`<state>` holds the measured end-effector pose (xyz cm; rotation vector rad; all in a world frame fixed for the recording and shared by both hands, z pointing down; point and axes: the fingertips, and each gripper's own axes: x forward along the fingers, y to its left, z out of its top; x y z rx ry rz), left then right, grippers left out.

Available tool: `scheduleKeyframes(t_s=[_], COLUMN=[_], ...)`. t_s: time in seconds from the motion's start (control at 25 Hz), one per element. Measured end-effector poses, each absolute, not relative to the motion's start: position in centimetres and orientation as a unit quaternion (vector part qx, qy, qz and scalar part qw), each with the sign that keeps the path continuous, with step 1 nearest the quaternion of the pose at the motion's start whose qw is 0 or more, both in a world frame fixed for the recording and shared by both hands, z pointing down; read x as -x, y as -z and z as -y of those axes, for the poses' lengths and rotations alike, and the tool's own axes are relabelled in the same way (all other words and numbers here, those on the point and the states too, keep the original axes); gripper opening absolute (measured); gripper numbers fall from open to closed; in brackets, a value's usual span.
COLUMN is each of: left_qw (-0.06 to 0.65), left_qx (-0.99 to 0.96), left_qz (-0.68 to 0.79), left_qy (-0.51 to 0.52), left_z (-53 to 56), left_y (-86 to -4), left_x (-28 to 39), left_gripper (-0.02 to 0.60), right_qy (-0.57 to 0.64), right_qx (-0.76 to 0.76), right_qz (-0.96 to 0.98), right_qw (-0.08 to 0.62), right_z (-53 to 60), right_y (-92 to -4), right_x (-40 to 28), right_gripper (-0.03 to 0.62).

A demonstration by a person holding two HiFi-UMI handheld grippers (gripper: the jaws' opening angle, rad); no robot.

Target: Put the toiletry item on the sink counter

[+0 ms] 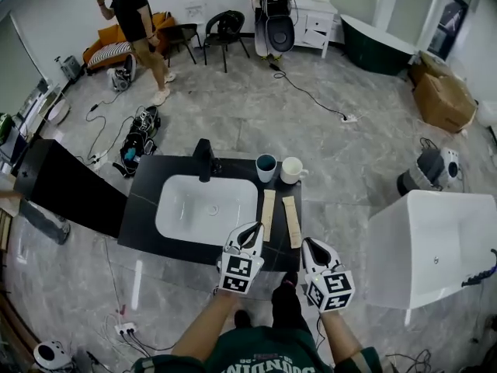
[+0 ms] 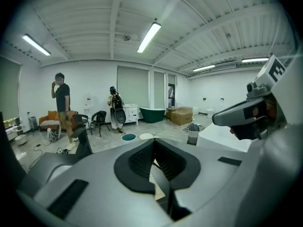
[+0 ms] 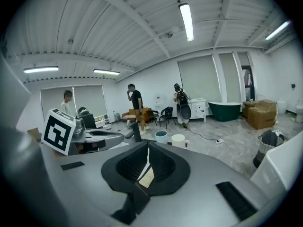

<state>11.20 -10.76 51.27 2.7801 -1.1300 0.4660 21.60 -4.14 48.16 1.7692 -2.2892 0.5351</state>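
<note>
left gripper (image 1: 250,230), right gripper (image 1: 309,244): closed | two flat strips (image 1: 268,214) (pale tan) on counter (image 1: 144,208)

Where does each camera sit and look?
Head view: on the person's head, looking steeply down at the sink counter; forearms, left gripper and right gripper show.
Left gripper view: on the left gripper, facing across the room; its shut jaws and the right gripper show.
Right gripper view: likewise, showing the left gripper.
Both see the teal cup.
</note>
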Motion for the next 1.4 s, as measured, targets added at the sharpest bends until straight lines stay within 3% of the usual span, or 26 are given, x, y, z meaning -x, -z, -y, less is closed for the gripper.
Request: scheduleKeyframes(t_s=[0.44, 1.4], left_qw=[0.056, 0.037], left_qx=[-0.926, -0.930], left_qz=[0.341, 0.342], left_qy=[-0.152, -0.130], left_z=[-0.3, -5.0], left_y=[-49.1, -48.2], left_x=[-4.2, -0.1], left_gripper=[0.011, 0.012], right_qy=[-0.165, -0.113], right_qx=[-0.618, -0.600], right_qz=[0.763, 0.784], right_qw=[0.092, 0.112], right_z=[-7.6, -11.5], right_y=[-46.5, -44.3], right_x=[-13.5, -8.7], right_gripper=[0.043, 0.041])
